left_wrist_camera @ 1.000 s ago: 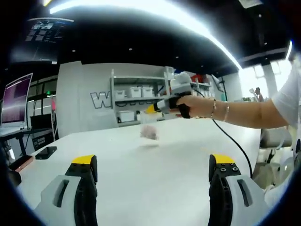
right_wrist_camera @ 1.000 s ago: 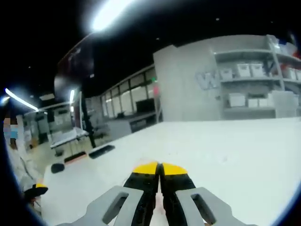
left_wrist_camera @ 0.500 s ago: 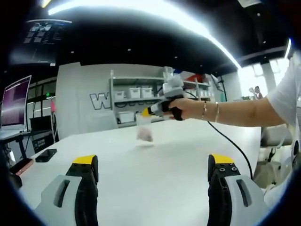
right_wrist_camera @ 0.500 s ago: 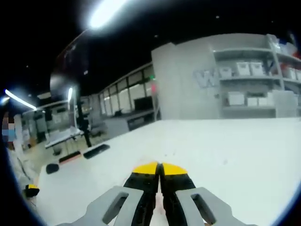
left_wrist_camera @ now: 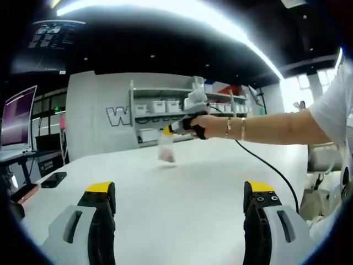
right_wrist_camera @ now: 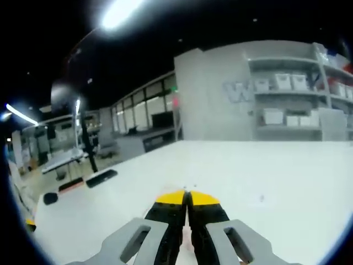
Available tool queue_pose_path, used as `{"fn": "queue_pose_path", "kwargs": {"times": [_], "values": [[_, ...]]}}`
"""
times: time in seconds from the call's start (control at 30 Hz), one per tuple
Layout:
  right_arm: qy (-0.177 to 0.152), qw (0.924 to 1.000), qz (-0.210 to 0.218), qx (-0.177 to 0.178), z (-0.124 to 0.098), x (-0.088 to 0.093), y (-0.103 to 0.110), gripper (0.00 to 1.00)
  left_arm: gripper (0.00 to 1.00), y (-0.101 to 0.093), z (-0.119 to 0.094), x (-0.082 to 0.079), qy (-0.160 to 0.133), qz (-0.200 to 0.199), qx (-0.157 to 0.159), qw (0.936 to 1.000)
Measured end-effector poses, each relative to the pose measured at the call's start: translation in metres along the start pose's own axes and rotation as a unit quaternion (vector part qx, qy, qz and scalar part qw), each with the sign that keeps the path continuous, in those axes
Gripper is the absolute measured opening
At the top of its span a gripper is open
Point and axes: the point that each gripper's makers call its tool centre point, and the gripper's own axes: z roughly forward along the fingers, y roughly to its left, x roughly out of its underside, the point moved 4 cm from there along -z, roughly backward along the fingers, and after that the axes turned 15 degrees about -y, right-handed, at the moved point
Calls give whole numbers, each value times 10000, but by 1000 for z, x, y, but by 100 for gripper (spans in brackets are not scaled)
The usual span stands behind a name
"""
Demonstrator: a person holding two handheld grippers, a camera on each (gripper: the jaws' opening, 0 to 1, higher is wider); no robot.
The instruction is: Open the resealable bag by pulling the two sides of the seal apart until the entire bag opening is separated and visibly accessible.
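Left gripper view: low over the white table (left_wrist_camera: 182,204), facing across it toward the shelving unit (left_wrist_camera: 160,113) on the far grey wall. Right gripper view: equally low above the same table (right_wrist_camera: 265,176), angled toward the same shelving unit (right_wrist_camera: 287,94) and glazed offices (right_wrist_camera: 138,118).

Left gripper (left_wrist_camera: 179,207): grey jaws, black inner faces, yellow tips, screws on one jaw. The right gripper (right_wrist_camera: 186,197) matches. At 3 o'clock: white sleeve (left_wrist_camera: 331,113), bracelets (left_wrist_camera: 234,127), black cable (left_wrist_camera: 265,164).

White table (left_wrist_camera: 182,204); shelf with bins (left_wrist_camera: 160,107); monitor (left_wrist_camera: 16,118); phone (left_wrist_camera: 53,179).
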Motion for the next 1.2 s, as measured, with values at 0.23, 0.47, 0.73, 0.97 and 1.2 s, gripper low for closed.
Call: {"fn": "queue_pose_path", "kwargs": {"times": [0.23,0.47,0.73,0.97,1.2], "values": [[55,10000,-14,39,10,6,-6,0,95,-1,0,3,1,-23,-5,10000],[72,9999,-64,90,20,6,-12,0,95,-2,0,5,29,-53,-29,10000],[143,9995,-198,195,27,6,-19,0,95,1,0,3,-1,-54,-91,9999],[173,9988,-301,340,41,12,-23,0,95,4,0,8,57,-94,-118,9999],[247,9985,-428,225,50,29,-9,0,95,5,0,11,51,-139,-109,9998]]}}
